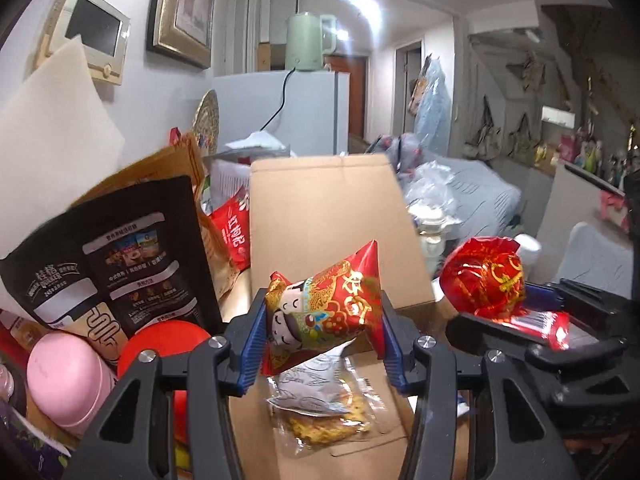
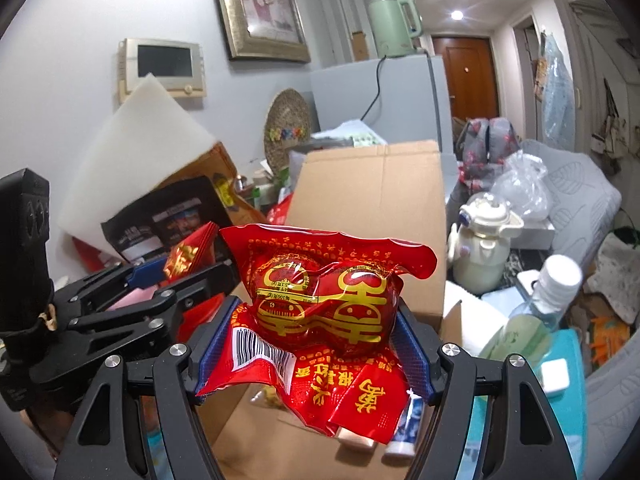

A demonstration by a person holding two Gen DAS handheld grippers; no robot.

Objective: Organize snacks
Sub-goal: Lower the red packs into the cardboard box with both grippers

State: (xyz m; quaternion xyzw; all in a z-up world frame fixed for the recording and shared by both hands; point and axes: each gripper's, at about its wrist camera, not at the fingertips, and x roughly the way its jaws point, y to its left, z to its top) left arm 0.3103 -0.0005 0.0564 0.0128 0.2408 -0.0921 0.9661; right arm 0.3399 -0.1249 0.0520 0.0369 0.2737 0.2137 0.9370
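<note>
My left gripper (image 1: pixel 324 316) is shut on a red snack packet with a cartoon figure (image 1: pixel 326 306), held above the open cardboard box (image 1: pixel 320 216). A clear packet of yellow crackers (image 1: pixel 324 412) lies on the box floor below it. My right gripper (image 2: pixel 316 320) is shut on a red foil packet with gold characters (image 2: pixel 324 296), also over the box (image 2: pixel 372 192). The right gripper and its packet (image 1: pixel 486 280) show at the right of the left wrist view. The left gripper (image 2: pixel 160 276) shows at the left of the right wrist view, holding its packet (image 2: pixel 186 258).
A black Quaker oats bag (image 1: pixel 116 264), a pink container (image 1: pixel 66 376) and a red lid (image 1: pixel 164 344) crowd the left of the box. A white teapot-shaped jar (image 2: pixel 486 248), a bottle (image 2: pixel 532 320) and a teal tray (image 2: pixel 568 400) stand to its right.
</note>
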